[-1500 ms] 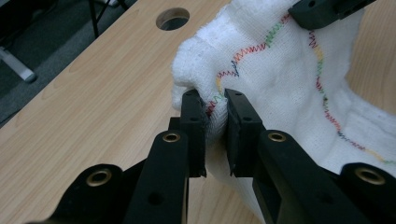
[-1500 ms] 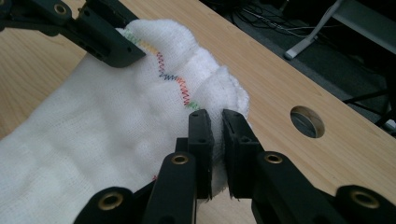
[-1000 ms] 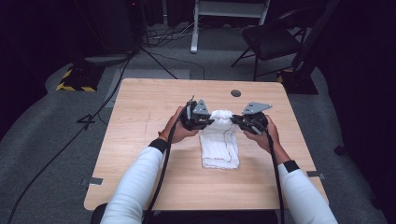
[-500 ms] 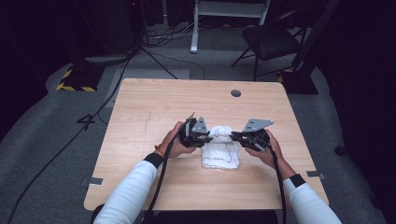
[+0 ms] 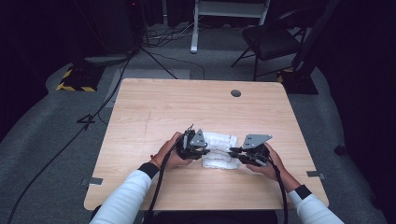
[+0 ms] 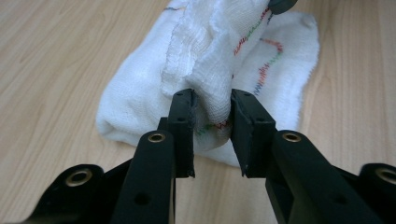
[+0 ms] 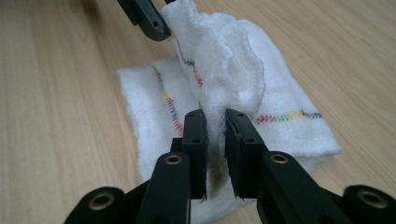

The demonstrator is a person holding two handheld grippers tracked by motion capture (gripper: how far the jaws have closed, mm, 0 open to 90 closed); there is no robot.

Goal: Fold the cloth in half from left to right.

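Where cloth (image 5: 218, 150) bunches on table (image 5: 154, 107), underside hidden. Left hand-held gripper (image 6: 212, 121) pinches one raised fold, jaws just closing slightly; right hand-held gripper (image 7: 215, 130) pinches other, jaws just easing apart, cloth between.

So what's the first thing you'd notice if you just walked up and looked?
A white cloth with rainbow stitching lies near the middle of the wooden table. The left gripper and the right gripper each pinch an end of its upper fold, lifting it into a ridge between the person's hands. Behind the table, a dark chair stands on the grey floor.
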